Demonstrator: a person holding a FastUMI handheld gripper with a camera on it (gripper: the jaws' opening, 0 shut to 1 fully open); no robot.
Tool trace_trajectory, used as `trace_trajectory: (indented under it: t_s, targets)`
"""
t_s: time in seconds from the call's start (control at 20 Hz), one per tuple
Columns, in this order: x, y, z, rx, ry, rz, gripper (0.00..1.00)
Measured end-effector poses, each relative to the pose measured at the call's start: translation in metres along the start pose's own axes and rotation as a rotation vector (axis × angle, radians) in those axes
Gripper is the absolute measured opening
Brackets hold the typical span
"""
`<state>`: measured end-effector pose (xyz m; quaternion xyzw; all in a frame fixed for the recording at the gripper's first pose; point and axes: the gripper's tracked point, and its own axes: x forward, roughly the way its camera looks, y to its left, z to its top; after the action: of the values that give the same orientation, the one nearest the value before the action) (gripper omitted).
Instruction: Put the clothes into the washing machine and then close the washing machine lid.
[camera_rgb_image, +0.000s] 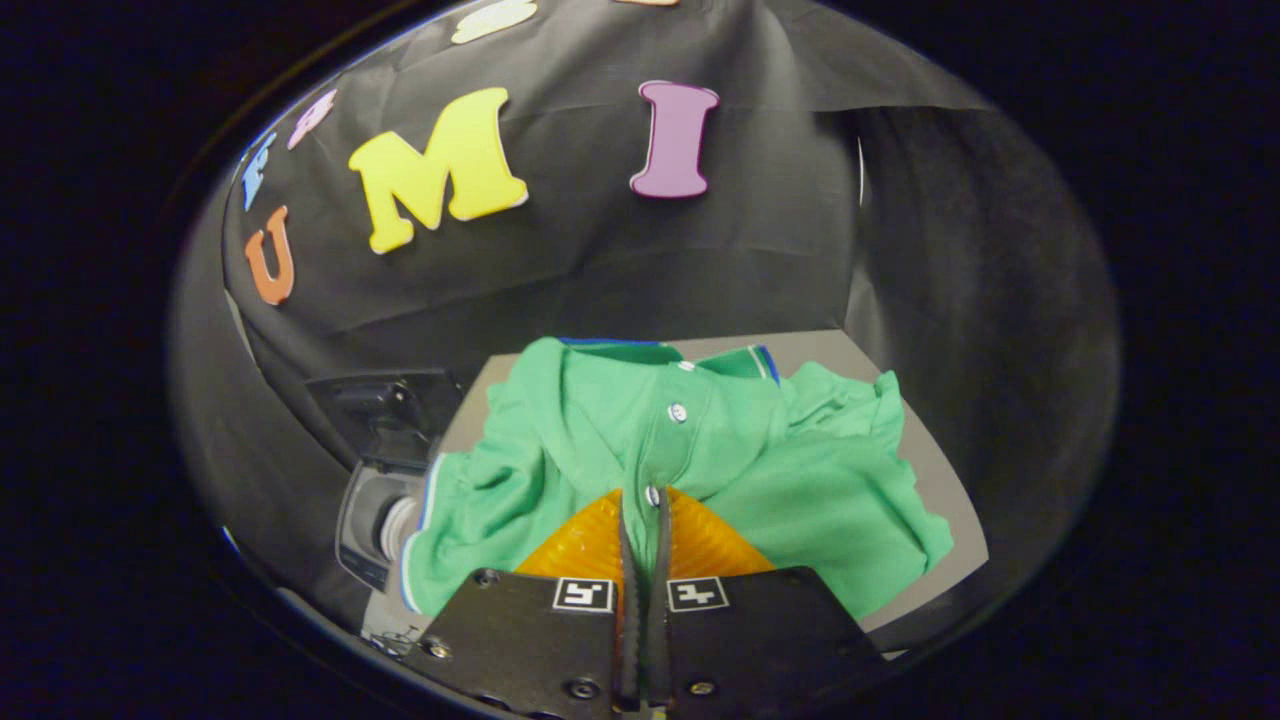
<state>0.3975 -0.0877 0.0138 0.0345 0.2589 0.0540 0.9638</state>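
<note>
Gripper view: standing beside the booth, I see a green polo shirt (700, 450) lying rumpled on a grey worktop (940, 470). The shirt spreads across most of the worktop, collar towards twelve o'clock, with blue and white trim along the collar and along a sleeve edge at about eight o'clock. A buttoned placket runs down the shirt's middle, and two pale buttons show on it, one above the other.

The gripper (642, 520) sits at six o'clock, pointing towards the shirt. Its jaws are drawn almost fully together, with just a thin slit between the two fingers. The fingertips meet at the lower button of the placket, and a narrow strip of green cloth shows in the slit, so the jaws appear to pinch the fabric there. How firmly they hold it cannot be told.

The washing machine (385, 470), a small dark unit, stands at about nine o'clock from the fingers, just beside the shirt's sleeve. Its lid (390, 405) is raised, and the open drum shows below it, with the sleeve's edge lying against the drum's rim.
</note>
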Motion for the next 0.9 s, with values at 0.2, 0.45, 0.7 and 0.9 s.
trace_trajectory:
  t_s: [0.2, 0.45, 0.7, 0.9]
  targets:
    - [-0.03, 0.049, 0.028, 0.025, -0.058, 0.112, 0.06]
    - [-0.042, 0.119, 0.038, -0.026, -0.067, 0.25, 0.07]
    - [-0.043, 0.2, 0.035, -0.095, -0.048, 0.386, 0.07]
    - [-0.028, 0.259, 0.023, -0.171, -0.022, 0.46, 0.07]
